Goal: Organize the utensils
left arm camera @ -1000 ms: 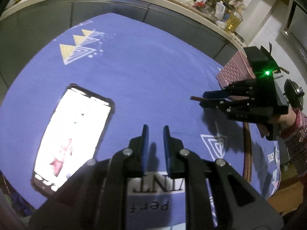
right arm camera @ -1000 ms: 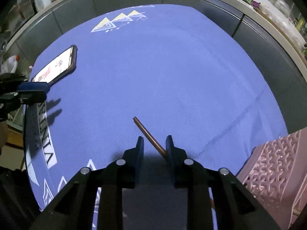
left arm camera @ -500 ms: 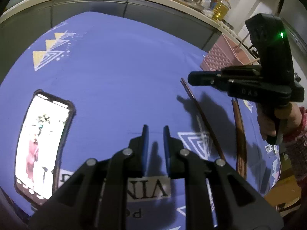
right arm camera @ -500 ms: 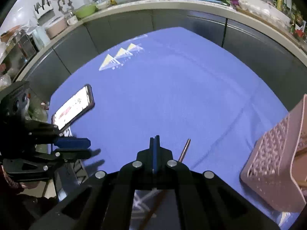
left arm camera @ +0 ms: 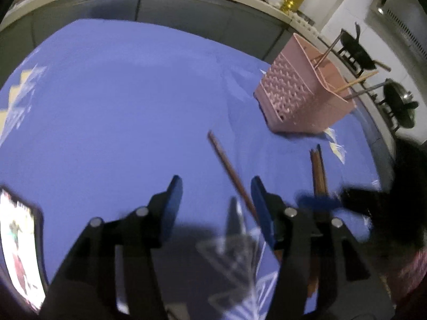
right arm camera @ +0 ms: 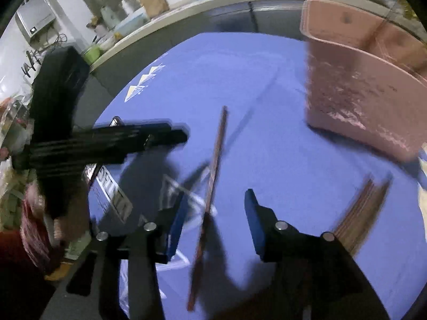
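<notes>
A single brown chopstick [left arm camera: 226, 165] lies on the blue cloth; in the right wrist view it [right arm camera: 213, 176] runs between my right fingers. A bundle of brown chopsticks [left arm camera: 318, 170] lies further right, also in the right wrist view [right arm camera: 360, 210]. A pink perforated utensil basket [left arm camera: 299, 98] stands at the back right, holding several sticks; it also shows in the right wrist view [right arm camera: 355, 101]. My left gripper [left arm camera: 216, 186] is open and empty, near the single chopstick. My right gripper [right arm camera: 216, 202] is open and empty above that chopstick. The left gripper [right arm camera: 149, 136] also appears there, blurred.
A lit phone [left arm camera: 18, 250] lies on the cloth at the left edge. A grey counter [left arm camera: 160, 5] with bottles runs behind the table. A stove with pans [left arm camera: 397, 101] is at the far right.
Both grippers have opened wide. The left view has swung right toward the basket and chopsticks. The right gripper has moved over the single chopstick.
</notes>
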Available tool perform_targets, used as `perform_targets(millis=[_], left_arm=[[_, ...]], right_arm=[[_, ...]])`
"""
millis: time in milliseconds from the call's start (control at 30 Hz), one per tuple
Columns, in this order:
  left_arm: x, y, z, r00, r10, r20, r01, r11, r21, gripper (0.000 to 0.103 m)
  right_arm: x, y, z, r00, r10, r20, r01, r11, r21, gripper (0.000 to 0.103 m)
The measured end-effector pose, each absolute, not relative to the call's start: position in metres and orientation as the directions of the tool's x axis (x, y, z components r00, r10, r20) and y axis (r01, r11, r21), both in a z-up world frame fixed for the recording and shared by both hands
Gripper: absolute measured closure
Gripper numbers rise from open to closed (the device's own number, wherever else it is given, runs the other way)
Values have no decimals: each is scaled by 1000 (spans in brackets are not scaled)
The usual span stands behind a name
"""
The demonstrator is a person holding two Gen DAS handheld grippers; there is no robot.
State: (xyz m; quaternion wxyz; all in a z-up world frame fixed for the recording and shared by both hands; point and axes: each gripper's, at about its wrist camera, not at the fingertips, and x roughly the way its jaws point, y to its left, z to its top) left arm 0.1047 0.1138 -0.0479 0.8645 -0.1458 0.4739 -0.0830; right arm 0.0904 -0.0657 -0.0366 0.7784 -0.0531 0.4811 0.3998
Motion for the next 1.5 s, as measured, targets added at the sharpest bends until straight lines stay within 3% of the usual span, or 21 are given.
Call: perform_targets(millis=[133, 200, 267, 433, 633, 1100, 1400, 1500], left_arm=[[138, 88, -59, 487, -162, -858, -2, 982, -187, 53], [147, 76, -66, 489, -80, -869, -11, 995, -98, 66], [153, 69, -66, 494, -44, -869, -17, 998, -61, 89], [152, 68, -63, 491, -93, -866, -24, 993, -120, 100], [122, 66, -12, 608, -129, -783, 17, 989, -150, 100], [80, 53, 90, 780, -250, -574, 153, 965, -212, 100], [98, 42, 194, 855, -340, -392, 268, 936, -227, 100], [121, 36, 219, 859, -350, -373, 285, 933, -220, 99]], right_arm=[[65, -102, -30, 360, 569, -739, -656, 718, 233, 57], [62, -122, -27, 398, 591, -701, -630, 732, 260, 57], [60, -140, -26, 432, 609, -665, -600, 745, 292, 57], [65, -178, -26, 480, 650, -589, -534, 749, 392, 57], [66, -198, -29, 501, 672, -545, -501, 739, 451, 57], [71, -207, -50, 550, 595, -586, -361, 802, 476, 57], [74, -212, -58, 555, 578, -598, -332, 813, 478, 57], [73, -211, -60, 555, 578, -599, -328, 813, 481, 57]])
